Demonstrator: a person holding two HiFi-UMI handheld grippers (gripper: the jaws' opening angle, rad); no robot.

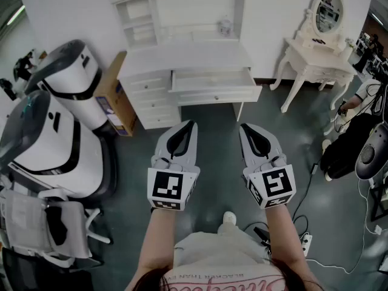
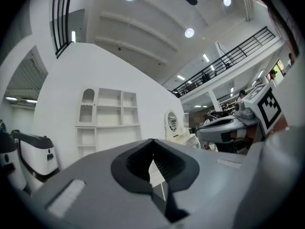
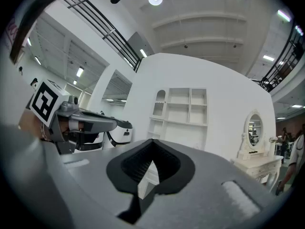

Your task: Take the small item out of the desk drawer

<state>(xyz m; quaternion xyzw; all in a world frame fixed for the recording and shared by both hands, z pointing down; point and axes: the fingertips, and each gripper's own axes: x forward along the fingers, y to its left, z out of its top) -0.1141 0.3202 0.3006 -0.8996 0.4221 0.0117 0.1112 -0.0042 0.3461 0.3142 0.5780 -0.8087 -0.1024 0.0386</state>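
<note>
A white desk [image 1: 188, 59] with a shelf unit stands against the far wall. Its middle drawer [image 1: 213, 81] is pulled open, and I cannot make out any small item inside from here. Both grippers hover side by side over the dark floor, well short of the desk and pointing at it. My left gripper [image 1: 189, 124] [image 2: 152, 140] is shut with nothing between its jaws. My right gripper [image 1: 244, 126] [image 3: 152, 140] is shut and empty too. Each gripper view shows the desk's shelves [image 2: 108, 109] [image 3: 183, 106] far ahead.
Two large white machines [image 1: 66, 83] and a cardboard box [image 1: 115, 96] stand left of the desk. To its right is a white vanity table [image 1: 315, 62] with an oval mirror. A black bag [image 1: 342, 144], cables and a power strip [image 1: 306, 244] lie at the right.
</note>
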